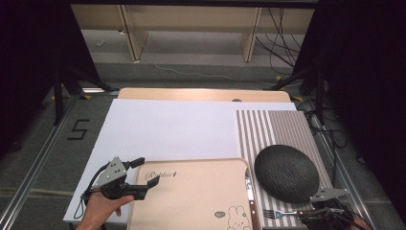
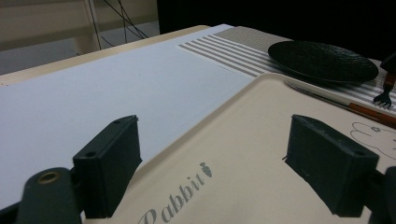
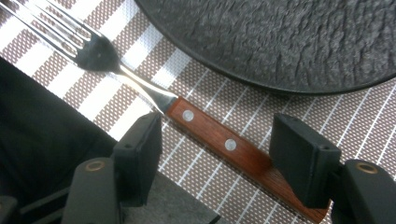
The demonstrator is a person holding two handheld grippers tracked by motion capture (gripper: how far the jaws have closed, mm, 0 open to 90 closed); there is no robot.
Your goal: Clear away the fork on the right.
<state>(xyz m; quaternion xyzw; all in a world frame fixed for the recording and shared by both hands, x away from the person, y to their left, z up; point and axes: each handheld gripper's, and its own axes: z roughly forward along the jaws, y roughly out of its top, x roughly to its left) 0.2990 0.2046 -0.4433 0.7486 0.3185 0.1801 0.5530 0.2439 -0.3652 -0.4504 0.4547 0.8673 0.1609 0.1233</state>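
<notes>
Your right claw (image 1: 306, 216) sits at the near right corner of the worktop (image 1: 201, 94), its jaws spread wide on either side of the fork (image 3: 187, 114). In the right gripper view the wooden handle runs between the two black jaws without either one pressing on it, so the fork is straddled, not pinched. It lies flat on the striped mat (image 3: 373, 126), tines pointing toward the tray, just beside the near rim of the dark plate (image 3: 289, 42).

Your left claw (image 2: 215, 172) is at the near left of the worktop, at the tray's (image 1: 191, 201) far left corner, and it too is spread. In the left gripper view one jaw stands over the white sheet (image 2: 93, 93) outside the tray's rim and the other over the tray's beige floor, next to the word "Rabbit"; whether either jaw touches the tray, you cannot tell from these views. Your hand (image 1: 103, 208) holds that claw from below.

A knife (image 1: 250, 194) with a wooden handle lies along the tray's right edge, between the tray's middle and the striped mat. From above, the dark plate rests toward the mat's near end, well apart from your left claw.
</notes>
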